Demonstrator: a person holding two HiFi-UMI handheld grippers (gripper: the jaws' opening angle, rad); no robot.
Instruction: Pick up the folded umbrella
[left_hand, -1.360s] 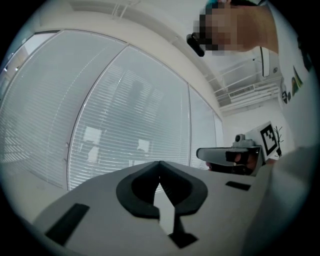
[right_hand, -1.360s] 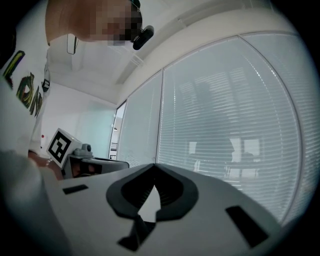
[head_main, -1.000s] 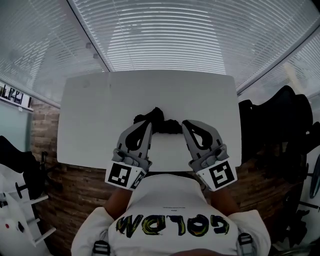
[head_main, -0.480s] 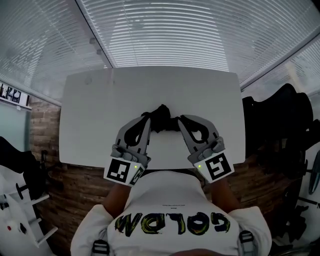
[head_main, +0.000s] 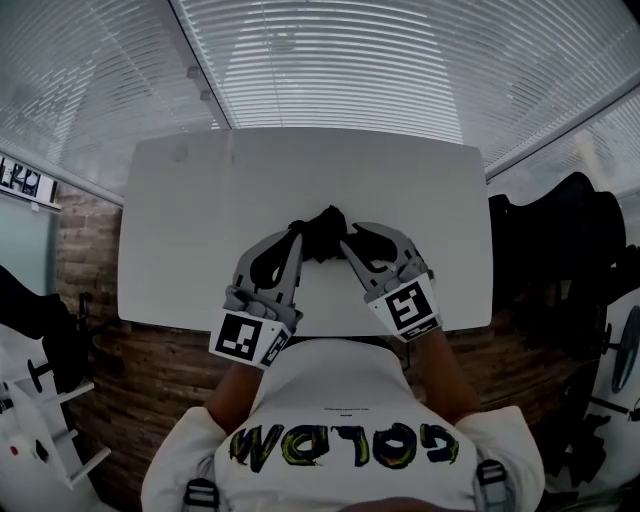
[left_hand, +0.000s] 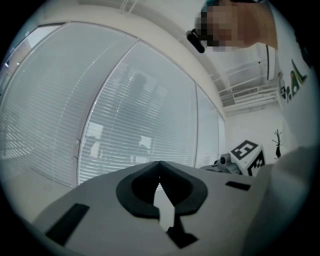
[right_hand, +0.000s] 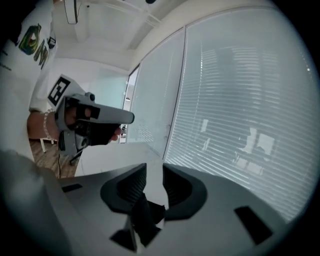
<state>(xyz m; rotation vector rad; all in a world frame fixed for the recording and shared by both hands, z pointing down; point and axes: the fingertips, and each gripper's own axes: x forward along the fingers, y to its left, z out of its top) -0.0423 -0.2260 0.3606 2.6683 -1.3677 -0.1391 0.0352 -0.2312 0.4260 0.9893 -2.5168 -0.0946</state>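
umbrella place: the folded umbrella lies as a black bundle on the white tabletop, towards its near edge and about midway along it.
long axis: it seems to run across the head view from left to right, but both grippers cover its ends, so this is a guess.
right gripper: the right gripper comes at the bundle from the near right. Its jaws have just been opening and stand a little apart, with dark umbrella fabric low in the gap. The pads do not look pressed onto it.
left gripper: the left gripper reaches the bundle's left side with its jaws closed tip to tip and nothing between them.
nearer hand: both tips are at the umbrella, but the right one already straddles it, so it is probably the better placed to grasp.
surroundings: the rest of the tabletop is bare. Window blinds lie beyond it, and dark chairs stand well apart at the right.
in the way: nothing but the left gripper's own tips, which crowd the bundle.
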